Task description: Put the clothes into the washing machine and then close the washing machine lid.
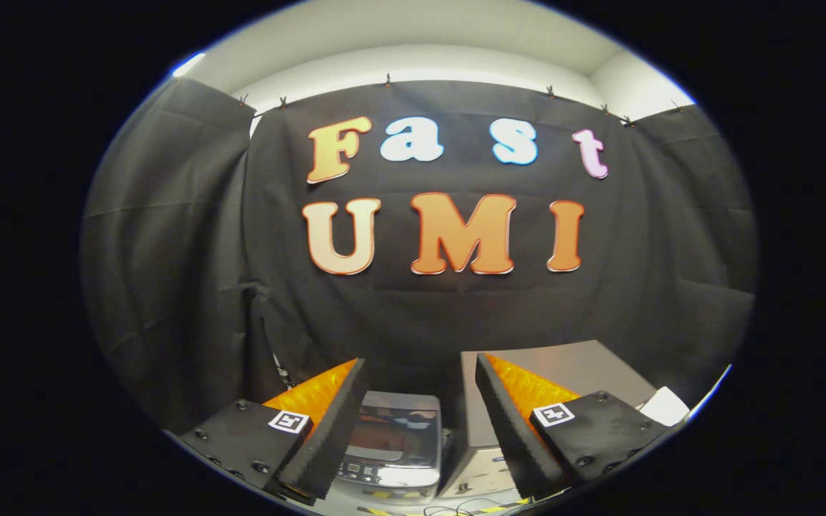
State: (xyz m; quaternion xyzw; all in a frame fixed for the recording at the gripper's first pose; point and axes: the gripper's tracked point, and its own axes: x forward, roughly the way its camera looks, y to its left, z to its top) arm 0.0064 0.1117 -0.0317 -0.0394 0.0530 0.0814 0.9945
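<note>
While the claw (413, 423) hangs with fingers apart and empty, the small washing machine (390, 444) sits below, between them, beside a grey box (570, 365). No clothes are visible; being soft and light, they'd likely want pinching at a bunched fold.

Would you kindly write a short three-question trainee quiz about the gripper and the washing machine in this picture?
1. True or false: the hand-held gripper is shut on clothes.
2. Where is the washing machine relative to the fingers: A) between them, below; B) beyond the right finger only; C) behind the camera?
3. What stands just right of the washing machine?

Key:
1. False; the fingers are spread with nothing between them.
2. A.
3. A grey box-like unit, partly hidden by the right finger.
</note>
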